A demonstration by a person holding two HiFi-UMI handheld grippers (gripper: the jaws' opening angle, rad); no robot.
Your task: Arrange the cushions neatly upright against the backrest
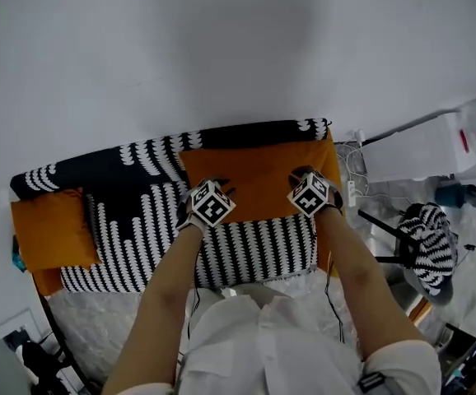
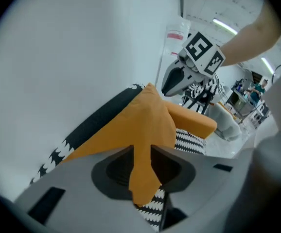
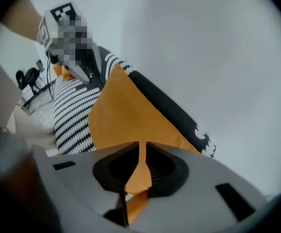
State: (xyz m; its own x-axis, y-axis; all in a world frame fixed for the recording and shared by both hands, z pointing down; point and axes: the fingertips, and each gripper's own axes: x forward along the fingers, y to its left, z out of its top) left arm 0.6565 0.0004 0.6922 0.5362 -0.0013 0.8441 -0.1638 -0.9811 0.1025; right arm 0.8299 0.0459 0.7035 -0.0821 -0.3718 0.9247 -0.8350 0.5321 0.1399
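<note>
The right gripper (image 3: 143, 152) pinches a thin fold of the cushion (image 1: 259, 175), jaws nearly together. The left gripper (image 2: 141, 154) holds a thicker fold (jaws somewhat wider). The cushion leans on the backrest (image 1: 246, 134).

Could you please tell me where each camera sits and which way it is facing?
Head view: on the person's head, looking steeply down at the sofa by a white wall; both forearms, left gripper and right gripper show, at the orange cushion.
Left gripper view: on the left gripper, facing the person's right; cushion fabric between its jaws, right gripper beyond.
Right gripper view: on the right gripper, facing left; cushion fabric between its jaws, left gripper beyond.
Shared: all show the orange cushion.
</note>
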